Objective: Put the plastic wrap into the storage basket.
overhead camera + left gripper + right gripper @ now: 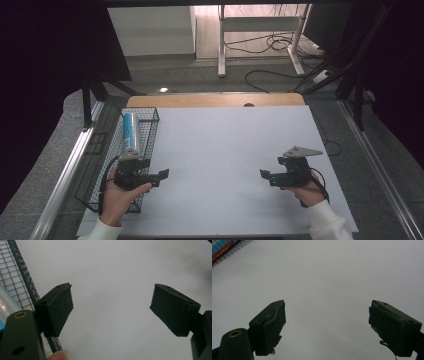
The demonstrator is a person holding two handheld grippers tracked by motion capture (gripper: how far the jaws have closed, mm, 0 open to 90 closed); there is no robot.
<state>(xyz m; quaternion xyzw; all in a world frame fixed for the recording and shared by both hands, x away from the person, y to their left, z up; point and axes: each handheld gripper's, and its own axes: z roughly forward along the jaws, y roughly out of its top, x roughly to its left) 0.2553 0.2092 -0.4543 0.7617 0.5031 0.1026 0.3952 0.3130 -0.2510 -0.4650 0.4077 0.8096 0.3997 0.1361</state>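
Note:
A black wire basket [150, 116] stands at the left edge of the white table top [225, 145], with a blue and white bottle [130, 131] lying inside it. My left gripper [161, 176] hovers just right of the basket's near end, pointing toward the table's middle. In the left gripper view it [112, 297] is open over bare white surface, with the basket mesh [15, 277] and bottle [6, 302] at its left. My right gripper [265, 175] sits at the right, pointing left. It [327, 310] is open too, with nothing between the jaws.
The basket corner [234, 250] and the bottle's label [220, 245] appear far off in the right gripper view. A wooden strip [215, 100] borders the table's far edge. Metal rails [65, 170] run along both sides, and cables [270, 45] lie on the floor beyond.

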